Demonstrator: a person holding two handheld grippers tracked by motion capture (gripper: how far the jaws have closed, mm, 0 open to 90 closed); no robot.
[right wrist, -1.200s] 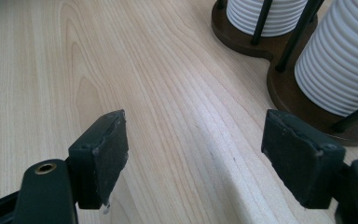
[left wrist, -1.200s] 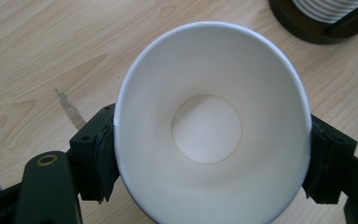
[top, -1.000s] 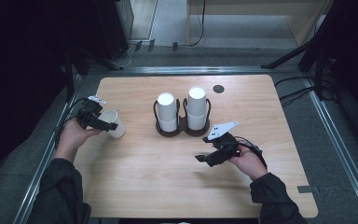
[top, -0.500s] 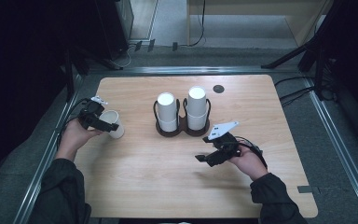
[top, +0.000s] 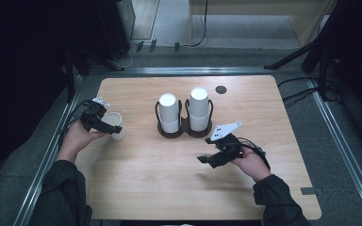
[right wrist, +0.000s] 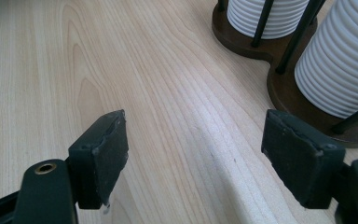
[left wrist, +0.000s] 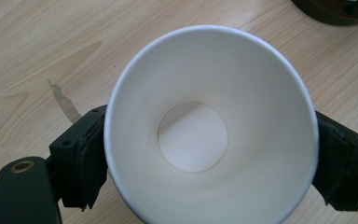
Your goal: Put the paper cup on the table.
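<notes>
A pale wooden table (top: pixel 169 188) stands on a grey floor between metal rails, with dark equipment around it. At its middle sits a dark cup holder (top: pixel 185 132) with two wire cages, each carrying a stack of white paper cups (top: pixel 199 109). A small dark disc (top: pixel 221 89) lies on the table behind it.

Near the table's left edge, well apart from the holder, a single white paper cup (left wrist: pixel 212 126) stands upright, mouth up. The left gripper (top: pixel 107 126) has this cup between its jaws, one pad at each side of the wall just below the rim. The jaws have just been opening, and whether the pads still press on the cup cannot be told.

The right gripper (right wrist: pixel 196 163) hovers low over bare wood in front of the holder, its jaws spread wide with nothing between them.
</notes>
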